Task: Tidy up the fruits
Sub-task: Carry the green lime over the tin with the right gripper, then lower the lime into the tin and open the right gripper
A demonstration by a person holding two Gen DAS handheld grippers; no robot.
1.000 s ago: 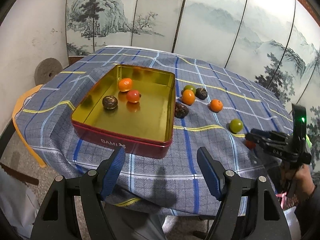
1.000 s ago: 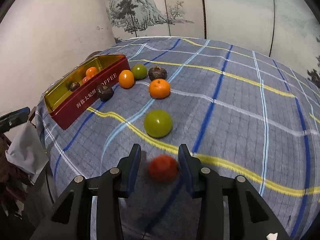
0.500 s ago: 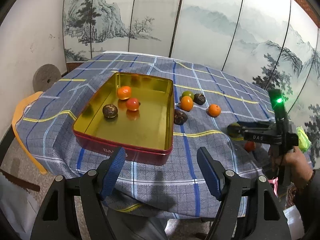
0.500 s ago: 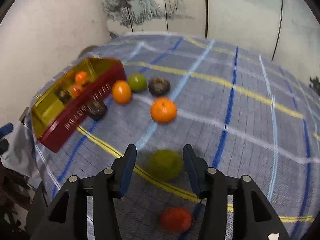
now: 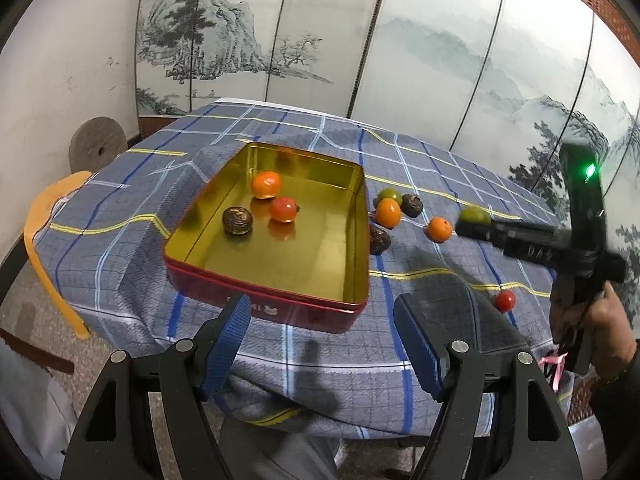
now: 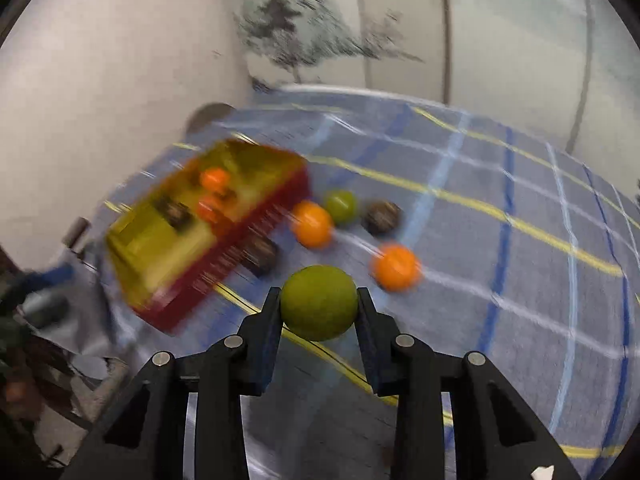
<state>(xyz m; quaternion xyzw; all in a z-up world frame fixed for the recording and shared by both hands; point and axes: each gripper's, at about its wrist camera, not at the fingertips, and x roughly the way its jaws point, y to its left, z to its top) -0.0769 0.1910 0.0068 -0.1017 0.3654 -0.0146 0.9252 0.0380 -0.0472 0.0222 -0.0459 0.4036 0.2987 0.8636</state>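
The right hand-held gripper is clenched on a green fruit, its pads pressing the two sides at the widest part, and holds it above the blue checked table. The fruit looks small, round, light and firm, with a smooth skin that could slip, so a hold across the middle with modest pressure seems right; too hard a squeeze might bruise it. The left hand-held gripper hangs released and empty at the near edge of the table. Beyond it stands the red tin with a gold inside, holding three fruits: one orange, one red, one dark brown. On the cloth to its right lie six more: one small red, two orange, two dark brown, one green.
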